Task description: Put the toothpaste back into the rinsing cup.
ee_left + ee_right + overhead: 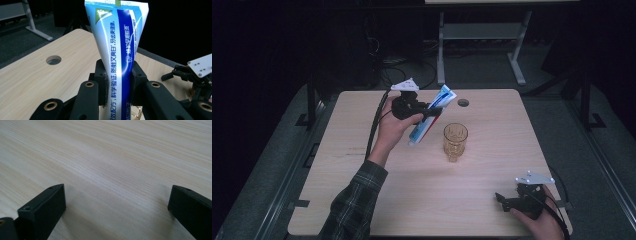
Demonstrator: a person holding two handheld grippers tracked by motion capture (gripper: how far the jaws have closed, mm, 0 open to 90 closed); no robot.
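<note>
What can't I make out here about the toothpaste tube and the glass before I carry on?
- Toothpaste tube: its cap end is cut off by the bottom edge of the left gripper view, behind the left gripper.
- High view: the tube's cap is too small to tell whether it is on.
- Amber glass: too small in the high view to tell if anything is inside.

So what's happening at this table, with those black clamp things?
A person holds a gripper in each hand. The left gripper is shut on a blue and white toothpaste tube, lifted off the wooden table and tilted, its lower end beside an amber glass cup standing mid-table. The right gripper rests open and empty near the table's near right corner.
</note>
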